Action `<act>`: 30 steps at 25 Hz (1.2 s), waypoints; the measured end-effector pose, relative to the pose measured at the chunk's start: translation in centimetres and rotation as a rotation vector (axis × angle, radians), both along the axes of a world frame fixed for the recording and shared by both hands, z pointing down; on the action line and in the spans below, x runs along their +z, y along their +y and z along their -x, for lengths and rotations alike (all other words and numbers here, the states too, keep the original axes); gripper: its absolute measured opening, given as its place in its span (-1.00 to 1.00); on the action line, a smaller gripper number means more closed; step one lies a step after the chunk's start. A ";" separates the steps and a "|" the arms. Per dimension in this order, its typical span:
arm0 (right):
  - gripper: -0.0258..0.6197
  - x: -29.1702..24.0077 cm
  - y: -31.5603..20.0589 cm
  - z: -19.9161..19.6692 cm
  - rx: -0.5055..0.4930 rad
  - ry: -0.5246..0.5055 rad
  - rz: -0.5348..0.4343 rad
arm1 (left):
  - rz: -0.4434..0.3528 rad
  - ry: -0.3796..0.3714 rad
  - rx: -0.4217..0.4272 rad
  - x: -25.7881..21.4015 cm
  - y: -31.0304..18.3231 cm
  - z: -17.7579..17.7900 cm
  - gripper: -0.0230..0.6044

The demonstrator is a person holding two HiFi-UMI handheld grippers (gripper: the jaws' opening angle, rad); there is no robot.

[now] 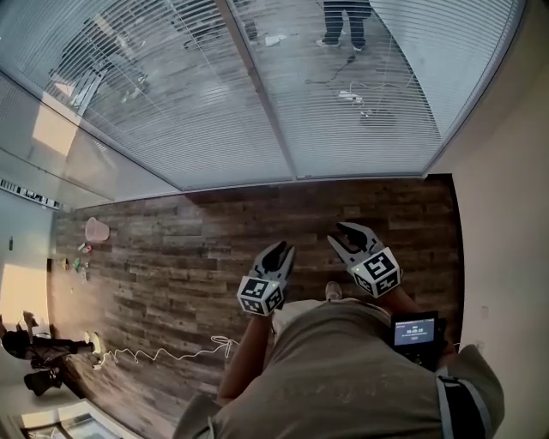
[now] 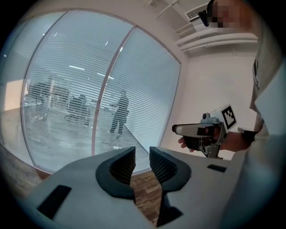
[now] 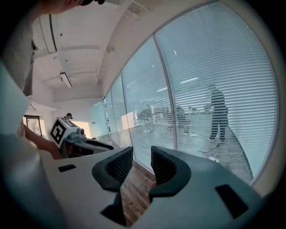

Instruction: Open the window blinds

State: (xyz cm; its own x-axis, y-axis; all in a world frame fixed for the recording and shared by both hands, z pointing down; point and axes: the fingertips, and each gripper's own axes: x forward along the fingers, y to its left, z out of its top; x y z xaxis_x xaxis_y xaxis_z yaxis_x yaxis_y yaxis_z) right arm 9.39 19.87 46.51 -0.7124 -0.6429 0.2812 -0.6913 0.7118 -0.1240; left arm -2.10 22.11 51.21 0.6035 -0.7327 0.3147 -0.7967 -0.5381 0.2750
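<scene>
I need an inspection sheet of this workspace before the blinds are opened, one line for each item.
Surface: wooden plank floor.
Job's things: blinds lowered over the glass wall, slats letting the view through.
Clutter: pink object on the floor at the head view's left.
Grippers: left gripper and right gripper open, nothing between the jaws, apart from the blinds.
Cables: white cable loose on the floor.
Surroundings: person standing beyond the glass; plain wall at right.

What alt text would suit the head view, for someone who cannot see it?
A person, seen from above, holds a grey left gripper and right gripper, both open and empty, above a brown wood-plank floor, facing lowered white slatted window blinds.
</scene>
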 end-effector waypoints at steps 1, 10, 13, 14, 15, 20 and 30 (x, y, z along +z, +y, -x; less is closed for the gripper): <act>-0.53 0.4 0.4 0.3 0.006 0.000 0.009 | -0.004 0.001 0.003 0.1 0.2 0.2 -0.64; -0.53 1.4 1.0 6.6 0.024 0.001 0.029 | 0.027 0.028 0.015 1.3 1.4 5.7 -0.64; -0.53 -0.2 1.6 10.0 0.014 0.000 0.019 | 0.028 0.030 0.016 0.1 2.1 9.2 -0.64; -0.53 -0.8 1.3 10.6 0.013 0.002 0.014 | 0.023 0.028 0.020 -0.6 1.6 9.7 -0.64; -0.53 -1.2 1.0 11.0 0.014 0.002 0.013 | 0.020 0.025 0.025 -1.0 1.1 10.2 -0.64; -0.53 -0.8 1.1 15.1 0.014 0.005 0.028 | 0.018 0.019 0.048 -1.2 0.2 14.1 -0.64; -0.53 0.4 0.5 17.9 0.118 0.005 0.008 | 0.027 0.009 0.121 0.7 -0.5 18.0 -0.64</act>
